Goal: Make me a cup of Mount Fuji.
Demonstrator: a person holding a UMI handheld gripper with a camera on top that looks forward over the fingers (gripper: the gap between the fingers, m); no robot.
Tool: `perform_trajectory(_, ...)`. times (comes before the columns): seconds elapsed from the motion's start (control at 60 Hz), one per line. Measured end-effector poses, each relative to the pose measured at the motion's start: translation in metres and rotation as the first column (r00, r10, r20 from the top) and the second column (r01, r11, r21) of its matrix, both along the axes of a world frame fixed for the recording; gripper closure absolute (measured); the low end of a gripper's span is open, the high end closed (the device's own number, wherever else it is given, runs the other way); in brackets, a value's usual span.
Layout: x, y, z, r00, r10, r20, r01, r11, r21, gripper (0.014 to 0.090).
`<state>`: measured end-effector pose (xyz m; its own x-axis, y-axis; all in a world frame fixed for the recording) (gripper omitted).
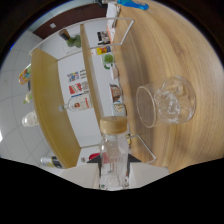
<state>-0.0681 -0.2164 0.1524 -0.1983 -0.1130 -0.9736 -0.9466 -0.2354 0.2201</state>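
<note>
A clear bottle with a tan cap is clamped between the gripper fingers, cap pointing toward a clear ice-filled glass on the wooden desk.

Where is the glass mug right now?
In the gripper view, the glass mug stands on the wooden tabletop, beyond the gripper and off to one side of the cork-capped bottle held between its fingers.

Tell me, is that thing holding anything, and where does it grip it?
Yes. The hand-held gripper is shut on a clear bottle with a wooden cap, gripping its lower body, well below the cap.
</note>
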Motion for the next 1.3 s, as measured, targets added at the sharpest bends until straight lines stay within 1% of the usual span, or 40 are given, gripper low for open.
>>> perform_trajectory(0.1, 0.005, 0.002, 0.002, 0.988, -0.020, -0.150, 0.020, 1.000, 0.001, 0.0652)
perform_trajectory(0.167, 0.014, 0.003, 0.004, 0.967, -0.053, -0.247, 0.054, 0.999, -0.002, 0.0651)
perform_trajectory(0.233, 0.017, 0.002, 0.003, 0.959, -0.071, -0.276, 0.072, 0.997, -0.007, 0.0652)
perform_trajectory(0.383, 0.015, 0.001, 0.004, 0.964, -0.051, -0.262, 0.050, 0.999, -0.008, 0.0649)
perform_trajectory(0.483, 0.011, 0.001, 0.013, 0.985, -0.020, -0.170, 0.021, 1.000, 0.004, 0.0653)
perform_trajectory(0.55, 0.008, 0.002, 0.023, 1.000, 0.000, -0.005, 0.000, 1.000, 0.028, 0.0652)
perform_trajectory(0.617, 0.007, 0.003, 0.033, 0.973, 0.005, 0.229, -0.019, 0.998, 0.056, 0.0650)
perform_trajectory(0.7, 0.003, 0.002, 0.046, 0.831, 0.011, 0.556, -0.068, 0.994, 0.082, 0.0649)
perform_trajectory(0.75, 0.001, 0.004, 0.051, 0.693, -0.004, 0.721, -0.097, 0.990, 0.099, 0.0649)
perform_trajectory(0.833, -0.005, 0.006, 0.046, 0.452, -0.020, 0.892, -0.143, 0.985, 0.095, 0.0648)
perform_trajectory(0.867, -0.006, 0.009, 0.036, 0.341, -0.028, 0.940, -0.150, 0.985, 0.084, 0.0649)
perform_trajectory(0.933, -0.015, 0.011, 0.016, 0.192, -0.003, 0.981, -0.186, 0.982, 0.039, 0.0650)
perform_trajectory(1.017, -0.022, 0.013, -0.018, 0.030, 0.036, 0.999, -0.193, 0.981, -0.030, 0.0651)
perform_trajectory(1.05, -0.025, 0.013, -0.030, -0.012, 0.051, 0.999, -0.197, 0.979, -0.052, 0.0651)
perform_trajectory(1.1, -0.026, 0.014, -0.046, -0.046, 0.073, 0.996, -0.194, 0.978, -0.081, 0.0650)
perform_trajectory(1.15, -0.032, 0.015, -0.061, -0.060, 0.099, 0.993, -0.206, 0.972, -0.110, 0.0650)
perform_trajectory(1.183, -0.032, 0.015, -0.069, -0.076, 0.113, 0.991, -0.202, 0.971, -0.126, 0.0650)
perform_trajectory(1.3, -0.036, 0.015, -0.083, -0.116, 0.133, 0.984, -0.200, 0.967, -0.155, 0.0652)
